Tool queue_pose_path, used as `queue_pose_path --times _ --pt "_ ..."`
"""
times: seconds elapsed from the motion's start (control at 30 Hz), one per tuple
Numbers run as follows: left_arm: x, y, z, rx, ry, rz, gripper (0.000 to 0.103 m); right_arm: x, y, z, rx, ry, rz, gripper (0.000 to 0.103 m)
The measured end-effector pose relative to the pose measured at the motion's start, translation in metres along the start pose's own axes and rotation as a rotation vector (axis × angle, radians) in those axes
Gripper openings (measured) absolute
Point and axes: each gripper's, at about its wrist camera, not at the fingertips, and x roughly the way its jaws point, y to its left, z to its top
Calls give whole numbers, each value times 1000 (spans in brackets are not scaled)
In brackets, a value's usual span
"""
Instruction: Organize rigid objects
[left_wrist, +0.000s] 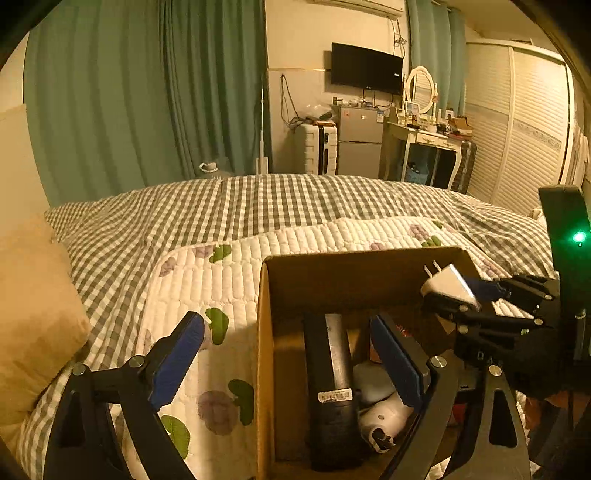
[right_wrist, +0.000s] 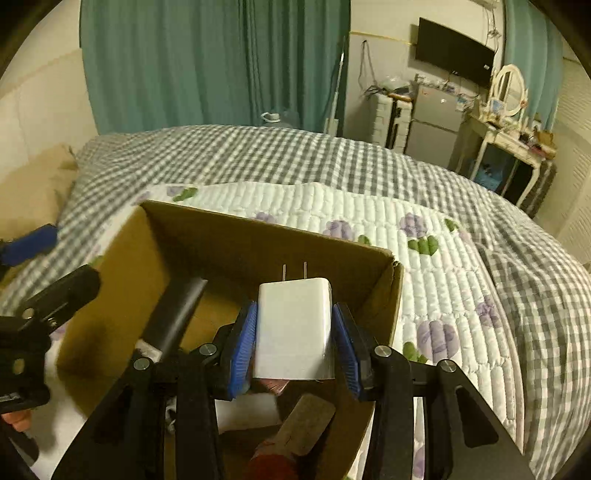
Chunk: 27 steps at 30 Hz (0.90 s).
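A cardboard box (left_wrist: 264, 332) stands open on the flowered quilt (left_wrist: 207, 288); it also shows in the right wrist view (right_wrist: 258, 236). My right gripper (right_wrist: 295, 336) is shut on a white plug charger (right_wrist: 293, 325), prongs forward, held over the box; the charger shows in the left wrist view (left_wrist: 448, 286) too. My left gripper (left_wrist: 291, 358) is open and empty, one finger outside the box's left wall, one inside. In the box lie a long black and grey device (left_wrist: 332, 369), a white object (left_wrist: 384, 417) and other items.
The bed has a grey checked cover (left_wrist: 258, 199). A tan pillow (left_wrist: 29, 314) lies at the left. Green curtains, a TV, a small fridge (left_wrist: 358, 144) and a dressing table stand beyond the bed. A brown block (right_wrist: 306, 424) lies in the box.
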Motion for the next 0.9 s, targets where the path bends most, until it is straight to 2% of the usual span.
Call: queue_pose_path --times 0.03,0.07,0.1,0.27,0.4,0.6,0.67,0.7,0.73,0.87,0.9 --pt "0 1 -1 -3 -1 -4 93 0 -1 1 4 -10 3 46" --pt "-1 1 -1 -5 -4 -7 93 -1 -1 2 7 -20 1 58" --pt "-3 1 -1 -7 -7 -8 93 -5 -2 3 13 -36 1 61" --pt "-29 1 3 -30 -40 12 93 -36 0 12 21 -75 4 61" --pt "-66 2 13 -43 -87 15 93 -84 6 22 11 -117 -4 62" --pt "-147 -2 32 -27 -191 52 93 -179 12 32 21 -192 18 61" --pt "-180 -4 35 -27 -244 72 96 -219 16 33 21 -220 -9 64" --pt "-191 -5 35 -25 -260 70 101 -231 17 33 18 -231 -27 66" --pt "-209 -6 33 -22 -292 62 103 -251 20 30 12 -253 -53 74" --pt "-252 -7 19 -30 -359 32 103 -307 23 13 24 -356 -72 102" --pt "-259 -7 14 -36 -370 21 103 -317 23 6 28 -375 -74 103"
